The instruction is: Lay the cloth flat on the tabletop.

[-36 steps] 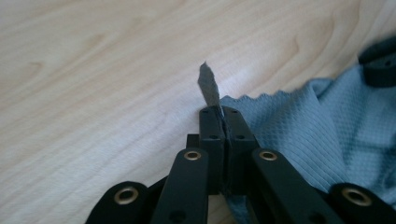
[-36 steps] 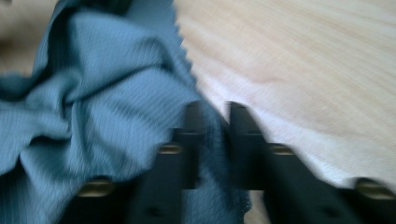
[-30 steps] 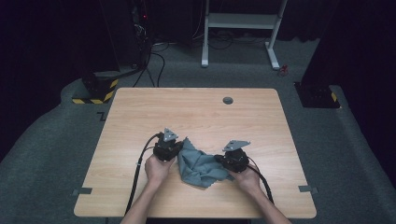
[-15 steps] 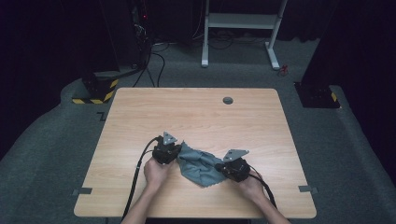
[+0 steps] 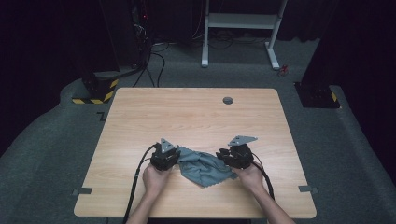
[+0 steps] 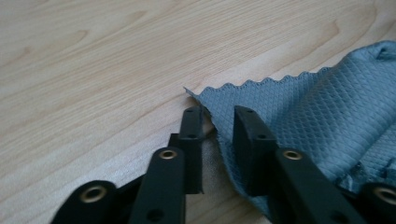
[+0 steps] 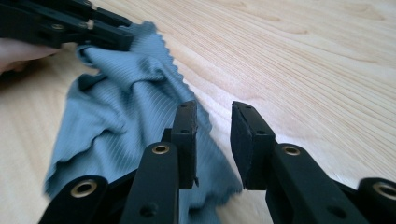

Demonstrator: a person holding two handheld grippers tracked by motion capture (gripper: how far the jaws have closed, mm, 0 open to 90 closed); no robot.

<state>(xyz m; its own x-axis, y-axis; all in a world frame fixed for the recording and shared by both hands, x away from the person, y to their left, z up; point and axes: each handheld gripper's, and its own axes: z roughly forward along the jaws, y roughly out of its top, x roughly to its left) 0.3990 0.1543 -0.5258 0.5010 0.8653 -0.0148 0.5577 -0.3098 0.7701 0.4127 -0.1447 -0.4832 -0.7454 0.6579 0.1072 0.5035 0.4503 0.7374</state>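
Note:
A grey-blue cloth (image 5: 203,167) with a zigzag hem lies rumpled on the wooden table (image 5: 196,116), stretched between my two grippers. My left gripper (image 5: 176,158) sits at the cloth's left corner. In the left gripper view its jaws (image 6: 217,116) have just been opening, and the cloth (image 6: 317,112) corner lies loose in the gap. My right gripper (image 5: 224,159) is at the cloth's right end. Its jaws (image 7: 212,112) have also just been opening, with the cloth (image 7: 126,107) edge low between them, unpressed. The left gripper (image 7: 107,35) shows beyond the cloth.
A round grommet hole (image 5: 228,100) sits near the table's far edge. Tape strips (image 5: 82,191) mark the near corners. Behind the table stand a white desk frame (image 5: 243,21), floor cables and a yellow-black striped base (image 5: 95,91). Bare wood stretches beyond the cloth.
Both grippers' jaws went from shut on the cloth to apart. The cloth has settled flatter on the table, and the left hand has sunk slightly toward it.

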